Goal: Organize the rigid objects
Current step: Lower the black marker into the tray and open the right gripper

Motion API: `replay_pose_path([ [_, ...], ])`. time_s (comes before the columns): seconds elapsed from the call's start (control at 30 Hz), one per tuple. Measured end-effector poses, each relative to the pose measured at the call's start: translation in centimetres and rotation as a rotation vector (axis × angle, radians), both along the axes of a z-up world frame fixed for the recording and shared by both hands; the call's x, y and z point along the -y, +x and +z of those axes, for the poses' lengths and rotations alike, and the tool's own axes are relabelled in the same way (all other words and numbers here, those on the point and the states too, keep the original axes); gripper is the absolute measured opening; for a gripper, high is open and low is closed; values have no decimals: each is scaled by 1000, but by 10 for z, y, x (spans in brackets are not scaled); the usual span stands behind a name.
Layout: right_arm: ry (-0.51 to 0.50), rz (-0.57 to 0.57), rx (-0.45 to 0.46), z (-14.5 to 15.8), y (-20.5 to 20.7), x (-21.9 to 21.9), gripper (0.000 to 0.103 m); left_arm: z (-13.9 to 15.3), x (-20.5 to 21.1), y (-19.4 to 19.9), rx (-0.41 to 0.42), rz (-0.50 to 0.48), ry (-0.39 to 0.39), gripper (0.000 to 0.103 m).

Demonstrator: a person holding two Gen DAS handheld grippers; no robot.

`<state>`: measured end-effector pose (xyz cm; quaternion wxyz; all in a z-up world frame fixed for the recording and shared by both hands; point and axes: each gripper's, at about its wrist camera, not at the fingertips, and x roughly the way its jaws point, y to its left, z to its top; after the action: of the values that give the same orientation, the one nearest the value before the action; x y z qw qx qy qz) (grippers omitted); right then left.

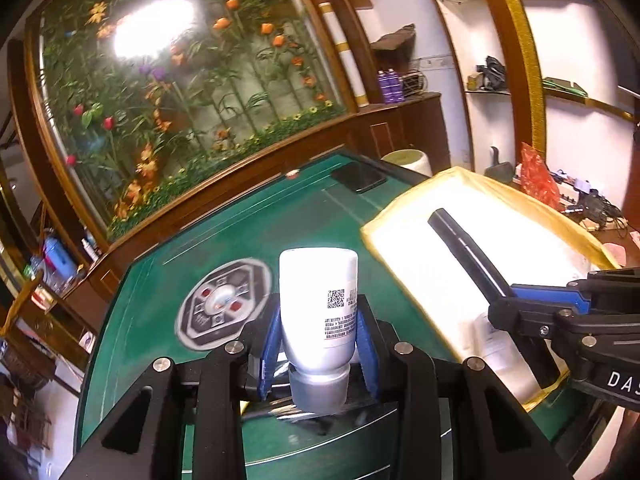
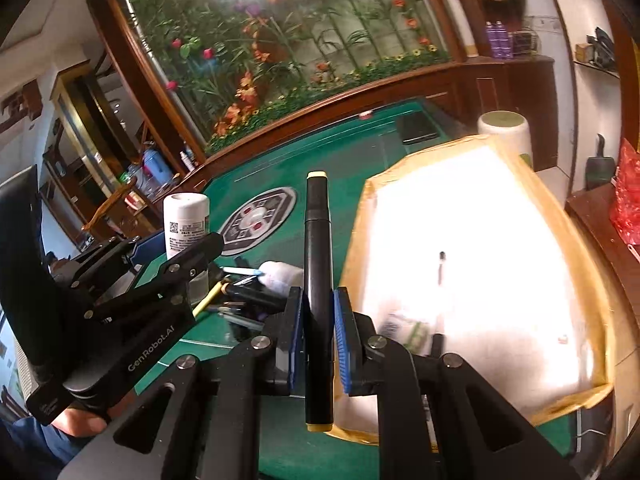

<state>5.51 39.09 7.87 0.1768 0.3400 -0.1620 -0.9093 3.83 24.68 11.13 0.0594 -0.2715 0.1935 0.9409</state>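
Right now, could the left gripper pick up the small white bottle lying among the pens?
Probably not: the left gripper is shut on the white bottle, so its jaws are occupied. The small lying bottle itself looks uncovered.

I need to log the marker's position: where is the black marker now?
The black marker is clamped in the right gripper, held beside the left edge of the yellow-rimmed box, right of the white bottle.

Right claw [image 2: 319, 336] clamping black marker [image 2: 317, 264], yellow-rimmed box [image 2: 576, 216] beside, green table [image 2: 344, 152]
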Motion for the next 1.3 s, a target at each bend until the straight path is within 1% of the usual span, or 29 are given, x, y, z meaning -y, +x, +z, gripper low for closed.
replay_pose_path([
  [0.13, 18, -30, 12, -2, -4, -16, 14, -2, -19, -5, 16, -28, 2, 36],
  [0.2, 37, -43, 27, -3, -8, -22, 14, -6, -29, -9, 33, -42, 16, 36],
  [0.37, 76, -90, 82, -8, -29, -47, 14, -19, -50, -31, 138, -75, 81, 36],
  [0.5, 167, -127, 105, -8, -45, -56, 14, -32, -66, -48, 201, -79, 114, 36],
  [0.57, 224, -136, 103, -9, -49, -54, 14, -36, -72, -51, 193, -72, 113, 36],
  [0.67, 322, -160, 94, -8, -54, -50, 14, -39, -79, -59, 217, -86, 124, 36],
  [0.8, 383, -170, 96, -11, -62, -48, 14, -44, -87, -67, 224, -80, 124, 36],
  [1.03, 412, -156, 117, -19, -65, -47, 14, -52, -98, -87, 252, -63, 115, 36],
  [1.3, 442, -121, 142, -30, -67, -41, 14, -67, -97, -104, 299, -38, 113, 36],
])
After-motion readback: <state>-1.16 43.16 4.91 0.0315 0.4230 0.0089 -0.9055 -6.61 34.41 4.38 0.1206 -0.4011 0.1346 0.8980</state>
